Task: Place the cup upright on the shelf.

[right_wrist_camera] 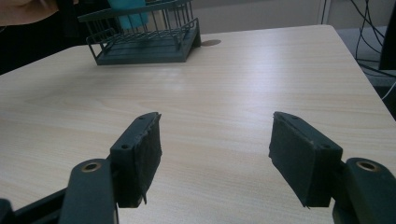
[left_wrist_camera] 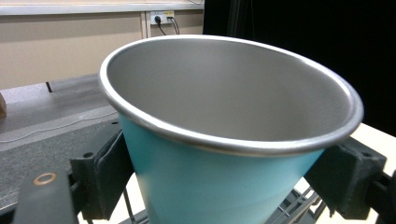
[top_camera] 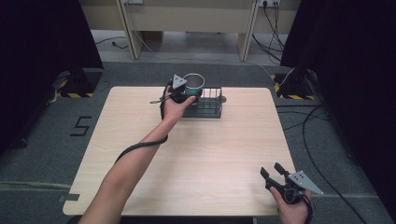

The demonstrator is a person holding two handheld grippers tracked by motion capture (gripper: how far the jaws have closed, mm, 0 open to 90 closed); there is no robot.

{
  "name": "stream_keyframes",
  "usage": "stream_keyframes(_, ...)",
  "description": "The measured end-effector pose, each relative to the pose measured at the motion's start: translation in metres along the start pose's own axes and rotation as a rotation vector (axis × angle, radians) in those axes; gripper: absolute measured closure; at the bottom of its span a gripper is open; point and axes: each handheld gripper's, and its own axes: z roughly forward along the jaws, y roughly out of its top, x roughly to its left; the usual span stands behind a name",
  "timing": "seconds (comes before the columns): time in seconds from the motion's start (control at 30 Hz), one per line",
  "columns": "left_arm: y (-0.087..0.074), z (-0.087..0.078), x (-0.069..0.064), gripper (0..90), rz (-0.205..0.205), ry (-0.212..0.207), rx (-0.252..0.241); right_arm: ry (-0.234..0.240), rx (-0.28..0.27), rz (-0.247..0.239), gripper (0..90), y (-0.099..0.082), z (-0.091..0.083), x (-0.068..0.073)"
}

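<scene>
The cup, teal outside and bare metal inside, sits right between the jaws of the left gripper at the far edge of the worktop. In the left gripper view the cup stands upright with its rim tipped a little toward the camera, and a black pad presses against its wall on each side, just under the rolled rim. So the left gripper is closed onto the cup, spread only as wide as the cup's body there.

Directly beneath the cup is a dark wire rack; bars of the rack show under the cup's base in the left gripper view. Whether the cup rests on the rack or hangs just above it I cannot tell.

The right gripper is well apart from all this, at the near right corner of the worktop, in the person's right hand. Its jaws stand wide apart with nothing between them, the pads hovering low over bare wood. Looking along it, the rack and the cup lie far ahead and to the left.
</scene>
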Motion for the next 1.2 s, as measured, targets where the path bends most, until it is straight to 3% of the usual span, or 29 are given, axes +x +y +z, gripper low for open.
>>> stream_keyframes(0.9,-0.011,0.008,0.001,15.0,-0.022,0.007,0.038,0.003,0.002,-0.002,34.4,0.000,0.000,0.000)
stream_keyframes(1.2,-0.012,0.009,0.001,15.0,-0.011,0.006,0.044,0.003,0.004,-0.005,34.4,0.000,0.000,0.000)
